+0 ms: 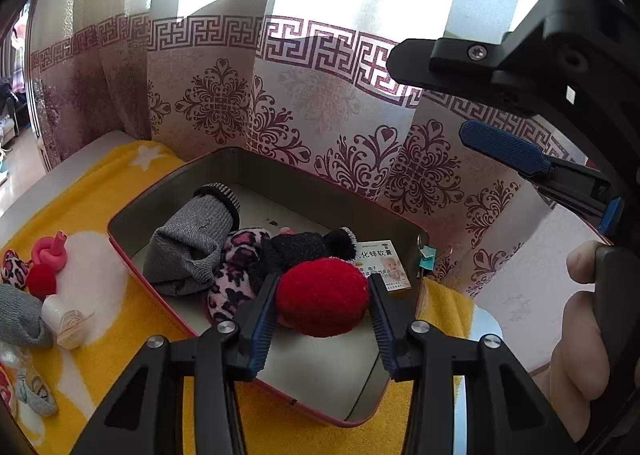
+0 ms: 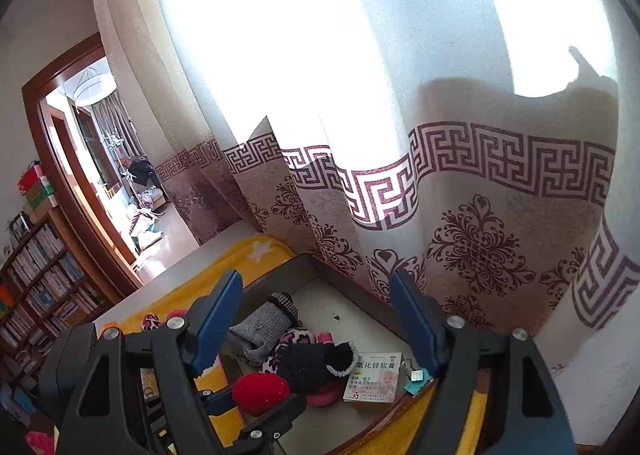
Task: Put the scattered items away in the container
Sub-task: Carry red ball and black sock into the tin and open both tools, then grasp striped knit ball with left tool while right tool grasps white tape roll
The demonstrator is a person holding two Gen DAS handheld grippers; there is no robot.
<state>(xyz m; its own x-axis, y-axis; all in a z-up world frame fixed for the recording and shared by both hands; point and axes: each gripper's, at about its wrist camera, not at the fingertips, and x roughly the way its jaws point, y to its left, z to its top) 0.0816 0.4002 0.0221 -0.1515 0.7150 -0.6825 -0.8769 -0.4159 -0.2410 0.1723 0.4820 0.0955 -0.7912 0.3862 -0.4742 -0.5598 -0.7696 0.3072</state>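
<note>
My left gripper [image 1: 323, 319] is shut on a red pompom ball [image 1: 323, 297] and holds it over the near part of the open metal tin [image 1: 124, 233]. The ball also shows in the right wrist view [image 2: 260, 393], between the left fingers. In the tin lie a grey sock [image 1: 188, 243], a leopard-print item [image 1: 236, 275], a dark sock [image 1: 308, 247] and a small ointment box [image 1: 384, 265]. My right gripper [image 2: 316, 329] is open and empty, raised above the tin's right side; it shows in the left wrist view [image 1: 460, 95] at upper right.
Left of the tin on the yellow blanket [image 1: 104, 191] lie a pink and red toy [image 1: 46, 263], a grey sock [image 1: 20, 317], a small white bottle [image 1: 64, 319] and a leopard piece [image 1: 14, 269]. A patterned curtain [image 1: 320, 103] hangs close behind the tin.
</note>
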